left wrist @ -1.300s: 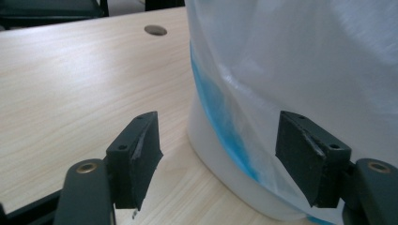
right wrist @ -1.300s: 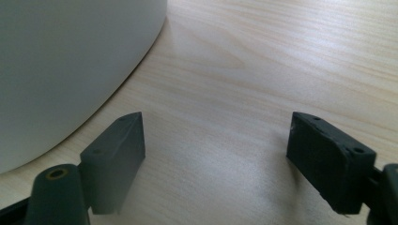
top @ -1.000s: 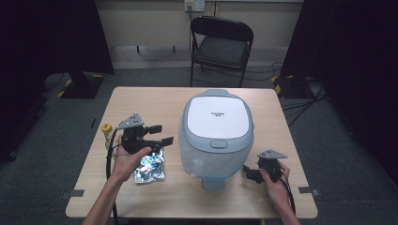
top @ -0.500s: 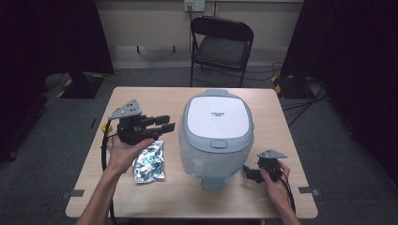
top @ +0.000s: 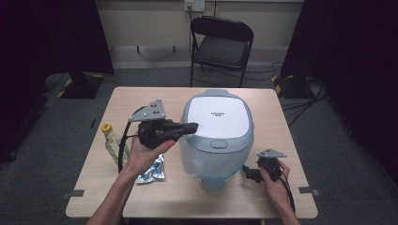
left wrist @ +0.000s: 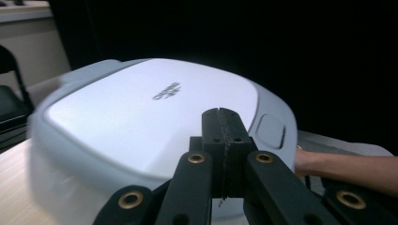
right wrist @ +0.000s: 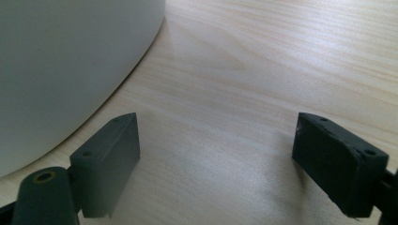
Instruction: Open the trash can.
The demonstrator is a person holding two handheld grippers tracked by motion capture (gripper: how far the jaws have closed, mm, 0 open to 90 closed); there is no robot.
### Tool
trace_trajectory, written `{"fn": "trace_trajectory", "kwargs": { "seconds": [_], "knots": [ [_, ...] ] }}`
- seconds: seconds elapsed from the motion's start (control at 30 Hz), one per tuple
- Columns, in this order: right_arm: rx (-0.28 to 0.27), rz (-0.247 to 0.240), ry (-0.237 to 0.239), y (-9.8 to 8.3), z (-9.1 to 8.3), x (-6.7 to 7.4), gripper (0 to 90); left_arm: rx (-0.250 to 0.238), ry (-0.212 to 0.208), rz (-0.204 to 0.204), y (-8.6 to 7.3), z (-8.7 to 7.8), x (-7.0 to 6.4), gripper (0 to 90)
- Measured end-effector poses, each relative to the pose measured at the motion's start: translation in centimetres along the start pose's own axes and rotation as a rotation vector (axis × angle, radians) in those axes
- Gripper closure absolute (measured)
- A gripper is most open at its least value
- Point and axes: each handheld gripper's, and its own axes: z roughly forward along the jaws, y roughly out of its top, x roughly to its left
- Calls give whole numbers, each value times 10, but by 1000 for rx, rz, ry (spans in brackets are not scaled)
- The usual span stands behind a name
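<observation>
Cooker, large pale-blue and white plastic (top: 217, 133), sits mid-counter. Left claw (left wrist: 224, 140), jaws just closed on nothing, hovers at its lid, probably to press it. Right claw (right wrist: 216, 159) rests wide open beside its base.

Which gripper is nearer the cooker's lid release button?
Left. The left gripper, jaws shut and empty, hovers at the lid's left edge beside the button; the right gripper rests open on the table by the base.
</observation>
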Motion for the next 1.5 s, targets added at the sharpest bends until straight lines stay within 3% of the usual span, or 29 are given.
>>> {"fn": "trace_trajectory", "kwargs": {
  "seconds": [0.27, 0.33, 0.5, 0.6, 0.77, 0.9, 1.07, 1.37, 1.5],
  "knots": [
    [0, 0, 0, 0, 0, 0, 142, 8, -106, -8, 2, 24, -18, 900],
    [0, -1, 0, 0, 0, 0, 143, 25, -89, -9, 2, 29, -19, 900],
    [1, 1, 0, 0, 0, 0, 142, 40, -124, -10, -1, 38, -22, 900],
    [0, -1, 0, 0, 0, 0, 142, 53, -137, 14, -2, 42, -26, 900],
    [1, 1, 0, 0, 0, 0, 142, 61, -112, 57, -1, 44, -32, 900],
    [1, 0, 0, 0, 0, 0, 142, 67, -110, 67, -2, 45, -33, 900],
    [0, 0, 0, 0, 0, 0, 142, 51, -135, 33, -3, 44, -28, 900],
    [-1, -5, 0, 0, 0, 0, 140, 39, -146, 15, -4, 42, -26, 892],
    [-1, -5, 0, 0, 0, 0, 140, 29, -127, 11, -4, 37, -22, 795]
  ]
}}
